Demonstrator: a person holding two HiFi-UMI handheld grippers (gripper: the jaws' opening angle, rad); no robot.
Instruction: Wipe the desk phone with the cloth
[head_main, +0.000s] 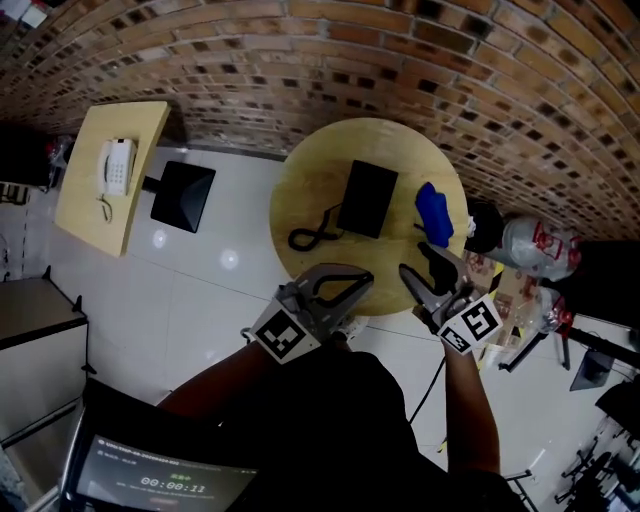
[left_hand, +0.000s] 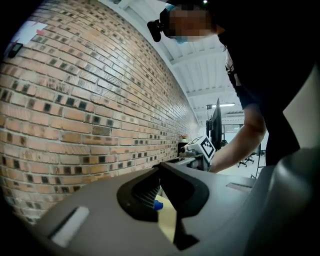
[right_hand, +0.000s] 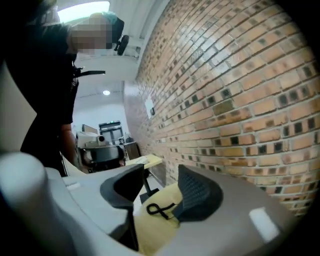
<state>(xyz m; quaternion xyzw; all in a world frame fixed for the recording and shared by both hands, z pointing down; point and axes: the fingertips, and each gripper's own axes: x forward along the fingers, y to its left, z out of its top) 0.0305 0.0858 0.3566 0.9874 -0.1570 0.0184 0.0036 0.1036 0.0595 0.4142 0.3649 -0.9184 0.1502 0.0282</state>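
Observation:
A black flat desk phone (head_main: 366, 198) lies on the round wooden table (head_main: 300, 190), its black cord (head_main: 315, 236) looped to its left. To its right, near the table's edge, lies a blue cloth (head_main: 434, 213). My left gripper (head_main: 368, 277) hovers over the near rim with its fingertips together and nothing in them. My right gripper (head_main: 415, 258) stands open and empty just short of the cloth. In the right gripper view the cord (right_hand: 160, 209) shows between the open jaws of the right gripper (right_hand: 161, 172). A bit of the cloth (left_hand: 158, 205) peeks under the left gripper (left_hand: 160, 167).
A second, rectangular table (head_main: 95, 200) at the left carries a white telephone (head_main: 116, 166). A black square base (head_main: 183, 195) stands on the white floor between the tables. A brick wall (head_main: 400, 60) runs behind. Bags and clutter (head_main: 535, 245) lie at the right.

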